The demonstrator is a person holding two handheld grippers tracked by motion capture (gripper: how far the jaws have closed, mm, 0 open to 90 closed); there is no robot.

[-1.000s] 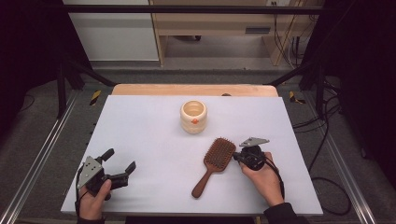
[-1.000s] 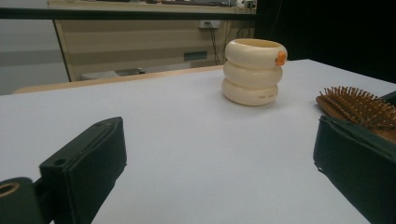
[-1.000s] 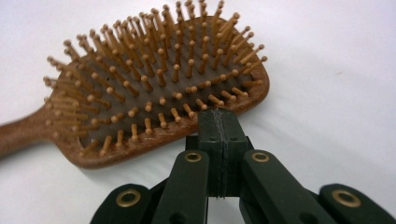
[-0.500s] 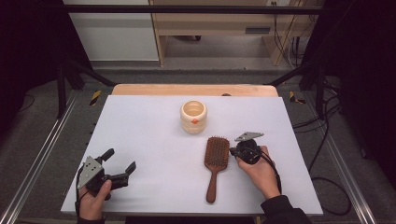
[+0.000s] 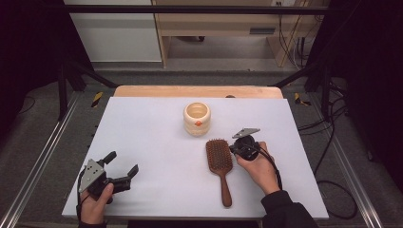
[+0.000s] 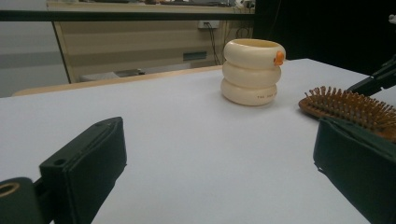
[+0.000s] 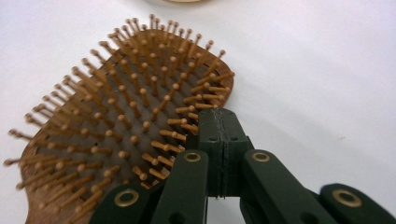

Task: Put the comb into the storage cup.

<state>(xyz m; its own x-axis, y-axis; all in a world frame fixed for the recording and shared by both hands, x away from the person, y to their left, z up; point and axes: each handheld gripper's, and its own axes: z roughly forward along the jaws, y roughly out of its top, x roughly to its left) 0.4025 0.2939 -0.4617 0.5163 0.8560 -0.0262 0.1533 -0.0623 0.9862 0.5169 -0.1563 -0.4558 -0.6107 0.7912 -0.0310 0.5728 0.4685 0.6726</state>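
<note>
A wooden paddle hairbrush (image 5: pixel 219 156) lies bristles up on the white table (image 5: pixel 142 133), its handle pointing toward the person. My right gripper (image 5: pixel 233 149) is shut, and its tips rest against the right edge of the brush head. In the right gripper view the closed jaws of my right gripper (image 7: pixel 223 116) meet the rim of the hairbrush (image 7: pixel 126 116) among its outer bristles, with nothing held between them. My left gripper (image 5: pixel 122 163) rests open near the table's front left corner, with nothing between its jaws. In the left gripper view, my left gripper (image 6: pixel 219 172) faces the hairbrush (image 6: pixel 350 105).
A cream ribbed cup (image 5: pixel 196 118) with a small orange mark stands just beyond the brush at mid table; the left gripper view shows the cup (image 6: pixel 252 72) upright. A wooden strip (image 5: pixel 190 91) borders the far edge. Cables trail on the floor at right.
The brush has swung round: its handle went from pointing front-left to pointing straight at the person. My right gripper moved away from the person along with the brush head. The left gripper stayed put.
</note>
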